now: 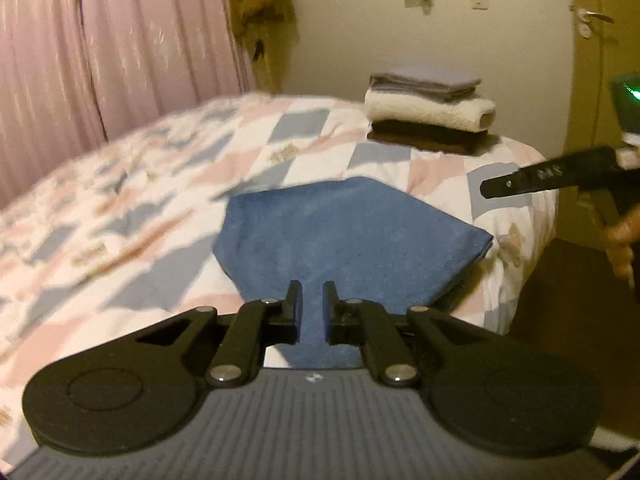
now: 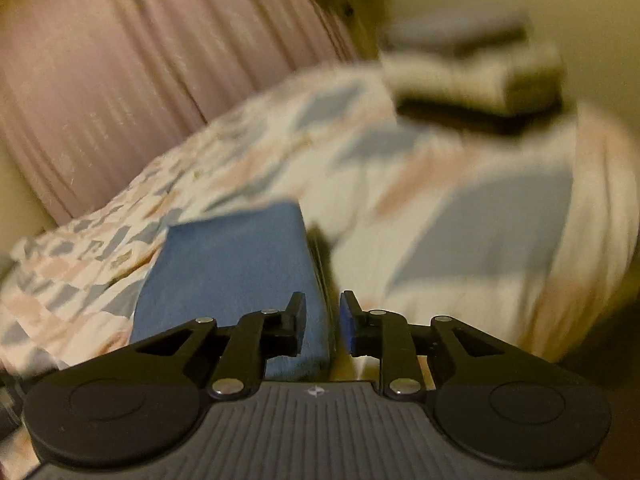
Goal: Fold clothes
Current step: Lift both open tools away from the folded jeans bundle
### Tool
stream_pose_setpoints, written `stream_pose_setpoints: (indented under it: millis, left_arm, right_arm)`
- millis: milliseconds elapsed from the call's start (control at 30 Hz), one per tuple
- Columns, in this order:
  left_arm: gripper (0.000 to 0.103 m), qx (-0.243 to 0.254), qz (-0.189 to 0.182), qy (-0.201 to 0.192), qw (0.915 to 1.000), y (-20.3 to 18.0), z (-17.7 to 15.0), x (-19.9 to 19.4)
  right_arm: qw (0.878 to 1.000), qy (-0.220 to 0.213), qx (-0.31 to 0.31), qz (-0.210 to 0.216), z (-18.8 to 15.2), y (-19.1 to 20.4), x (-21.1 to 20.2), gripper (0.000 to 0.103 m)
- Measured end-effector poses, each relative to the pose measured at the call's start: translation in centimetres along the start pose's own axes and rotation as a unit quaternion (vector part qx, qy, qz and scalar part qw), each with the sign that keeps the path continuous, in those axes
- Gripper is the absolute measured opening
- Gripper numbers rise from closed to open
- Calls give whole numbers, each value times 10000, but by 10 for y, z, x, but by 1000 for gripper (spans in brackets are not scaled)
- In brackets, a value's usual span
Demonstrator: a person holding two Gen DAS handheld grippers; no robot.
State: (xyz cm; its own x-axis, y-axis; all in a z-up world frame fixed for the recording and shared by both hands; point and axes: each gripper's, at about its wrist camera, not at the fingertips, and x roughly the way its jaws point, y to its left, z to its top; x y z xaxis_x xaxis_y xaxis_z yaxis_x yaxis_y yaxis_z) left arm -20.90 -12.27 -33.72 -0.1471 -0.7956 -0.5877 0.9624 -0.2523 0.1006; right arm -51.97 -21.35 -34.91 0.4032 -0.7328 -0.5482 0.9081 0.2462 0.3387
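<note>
Blue cloth (image 1: 352,232): folded, lying on the near right part of the bed, its right corner close to the bed's right edge; in the right wrist view it (image 2: 236,272) sits left of centre, flat on the quilt.
Left gripper (image 1: 313,292): low over the near edge of the blue cloth, fingers a narrow gap apart with blue fabric showing in that gap — whether they pinch the cloth or merely hover above it I cannot tell.
Right gripper (image 2: 323,304): parted, nothing between the fingers; it sits at the right edge of the blue cloth, left finger over the fabric, right finger over the quilt. From the left wrist view it (image 1: 490,189) reaches in from the right, above the bed's right side, and a hand (image 1: 622,240) grips its handle.
Bed quilt (image 1: 120,220): white with blue and pink patches, covering the whole bed.
Folded stack (image 1: 428,114): at the far right corner of the bed — grey piece on top, cream towel in the middle, dark piece at the bottom; heavily blurred in the right wrist view.
Curtain (image 1: 100,40): pink, hanging at the far left behind the bed.
Door (image 1: 600,60): at the far right, with a metal handle.
</note>
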Motion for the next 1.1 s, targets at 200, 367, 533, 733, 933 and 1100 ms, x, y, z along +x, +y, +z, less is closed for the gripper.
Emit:
stream_pose_setpoints:
  millis: [200, 367, 533, 733, 933, 1100]
  left_arm:
    - [9, -610, -120, 646, 9960, -12, -28, 61]
    - [11, -850, 61, 758, 9935, -14, -23, 62]
    - [30, -835, 606, 882, 9907, -26, -9, 34]
    - [36, -954, 863, 953, 9871, -33, -9, 9]
    - [50, -1119, 996, 917, 9845, -36, -19, -20]
    - [64, -1204, 1104, 789, 9834, -41, -24, -47]
  right_arm:
    - [9913, 379, -1231, -257, -27, 31, 28, 27]
    - [9886, 737, -1180, -573, -44, 15, 52, 47]
    - [9919, 559, -1034, -478, -36, 20, 29, 46]
    - [9945, 518, -864, -284, -39, 37, -3, 66]
    - [9915, 660, -981, -552, -50, 55, -20, 90]
    - [9883, 638, -1123, -809, -57, 74, -42, 101]
